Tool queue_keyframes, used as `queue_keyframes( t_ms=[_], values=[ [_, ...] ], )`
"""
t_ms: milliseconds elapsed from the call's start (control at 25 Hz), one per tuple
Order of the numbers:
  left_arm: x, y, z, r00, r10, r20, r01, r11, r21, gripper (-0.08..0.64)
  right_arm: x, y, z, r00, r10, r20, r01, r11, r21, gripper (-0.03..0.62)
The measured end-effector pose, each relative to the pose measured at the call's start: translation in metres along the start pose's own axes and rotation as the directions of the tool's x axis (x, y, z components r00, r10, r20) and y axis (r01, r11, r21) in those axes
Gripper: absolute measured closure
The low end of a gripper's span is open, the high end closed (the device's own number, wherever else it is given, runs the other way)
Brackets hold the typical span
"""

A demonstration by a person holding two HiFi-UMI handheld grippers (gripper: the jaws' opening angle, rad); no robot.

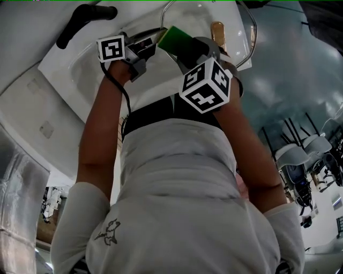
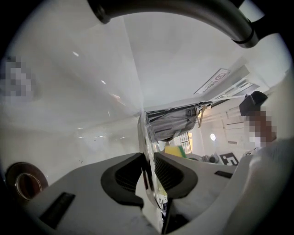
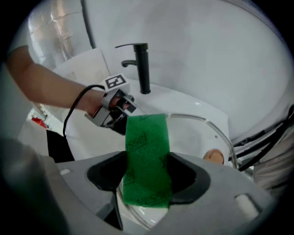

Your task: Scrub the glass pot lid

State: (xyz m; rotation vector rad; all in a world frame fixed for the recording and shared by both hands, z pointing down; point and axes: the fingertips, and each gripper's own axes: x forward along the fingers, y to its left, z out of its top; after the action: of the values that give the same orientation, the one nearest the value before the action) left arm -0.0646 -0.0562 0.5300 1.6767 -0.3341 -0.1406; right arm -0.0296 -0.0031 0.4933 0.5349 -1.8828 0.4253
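The glass pot lid [image 1: 199,15] with a metal rim and a wooden knob [image 1: 217,29] stands tilted over the white sink [image 1: 80,72]. My left gripper [image 1: 146,45] is shut on the lid's rim; in the left gripper view the lid [image 2: 143,133] runs edge-on between the pads of this gripper [image 2: 148,167]. My right gripper [image 3: 146,172] is shut on a green scouring pad [image 3: 147,147], which lies against the lid's glass [image 3: 197,133] near the left gripper [image 3: 112,108]. In the head view the pad [image 1: 174,38] sits just right of the left jaws.
A black faucet [image 1: 80,21] stands at the sink's back left, also seen as the faucet [image 3: 142,64] in the right gripper view. The drain [image 2: 25,181] shows low in the basin. The person's arms and torso fill the lower head view. Chairs [image 1: 300,155] stand to the right.
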Motion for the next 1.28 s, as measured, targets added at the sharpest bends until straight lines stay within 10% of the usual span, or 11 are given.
queue_keyframes(
  t_ms=[240, 680, 1000, 1280],
  values=[
    [0.002, -0.001, -0.001, 1.000, -0.005, -0.026, 0.005, 1.000, 0.026, 0.472, -0.019, 0.010, -0.076, 0.996, 0.014, -0.092, -0.019, 0.998, -0.052, 0.313],
    [0.004, -0.002, -0.005, 0.999, 0.000, -0.052, 0.001, 1.000, 0.017, 0.472, -0.055, -0.067, -0.198, 0.961, -0.002, -0.278, 0.050, 0.985, 0.166, 0.308],
    [0.004, -0.002, -0.005, 0.999, -0.002, -0.042, 0.002, 1.000, 0.000, 0.472, -0.043, 0.011, -0.077, 0.991, 0.116, -0.069, -0.125, 0.982, -0.144, 0.307],
    [0.005, -0.002, -0.005, 0.999, 0.004, -0.052, -0.003, 1.000, 0.016, 0.472, -0.012, 0.041, -0.038, 0.986, 0.141, -0.085, -0.161, 0.935, -0.315, 0.307]
  ],
)
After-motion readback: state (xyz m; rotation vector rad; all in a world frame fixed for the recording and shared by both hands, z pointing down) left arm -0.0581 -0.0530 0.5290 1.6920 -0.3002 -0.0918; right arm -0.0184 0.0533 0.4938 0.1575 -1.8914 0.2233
